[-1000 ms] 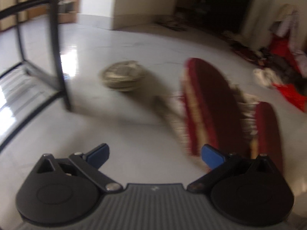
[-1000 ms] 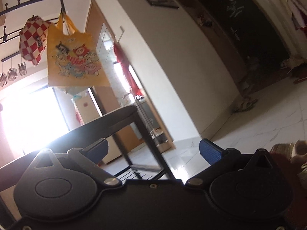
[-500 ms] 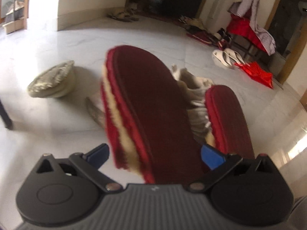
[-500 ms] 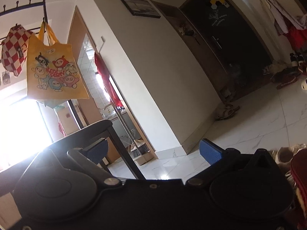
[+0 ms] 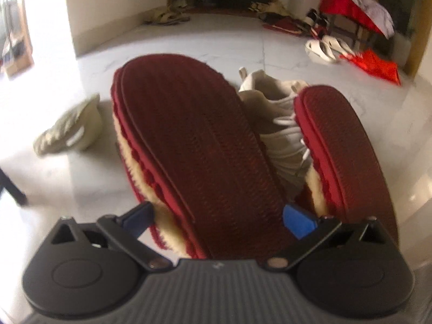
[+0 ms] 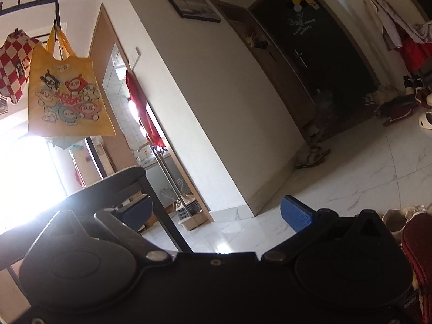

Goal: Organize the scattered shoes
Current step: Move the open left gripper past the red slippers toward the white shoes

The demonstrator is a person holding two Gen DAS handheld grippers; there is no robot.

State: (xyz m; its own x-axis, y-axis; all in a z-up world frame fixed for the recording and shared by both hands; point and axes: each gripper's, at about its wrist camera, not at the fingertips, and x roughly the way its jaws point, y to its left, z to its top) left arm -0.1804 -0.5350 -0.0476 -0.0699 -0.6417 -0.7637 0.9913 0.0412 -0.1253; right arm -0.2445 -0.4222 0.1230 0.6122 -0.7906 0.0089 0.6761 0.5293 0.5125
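Note:
A dark red slipper [image 5: 199, 145] with cream fleece lining lies sole up on the white floor. Its near end sits between the fingers of my left gripper [image 5: 218, 216], which stands open around it. A second red slipper [image 5: 348, 156] lies sole up to the right. A white laced sneaker [image 5: 272, 124] is wedged between the two. A beige shoe [image 5: 70, 129] lies on its side to the left. My right gripper [image 6: 216, 213] is open with nothing in it, tilted up toward the room, and a red slipper's edge [image 6: 418, 256] shows at the lower right.
A black rack leg [image 5: 10, 186] stands at the far left. White sandals [image 5: 324, 46], a red cloth [image 5: 375, 64] and more footwear [image 5: 167, 16] lie along the far wall. A yellow tote bag [image 6: 67, 91] hangs from a coat rack, and a broom [image 6: 189, 205] leans in a doorway.
My left gripper swung right from the rack and closed in on the big red slipper, whose near end now sits between the open fingers. My right gripper turned slightly right.

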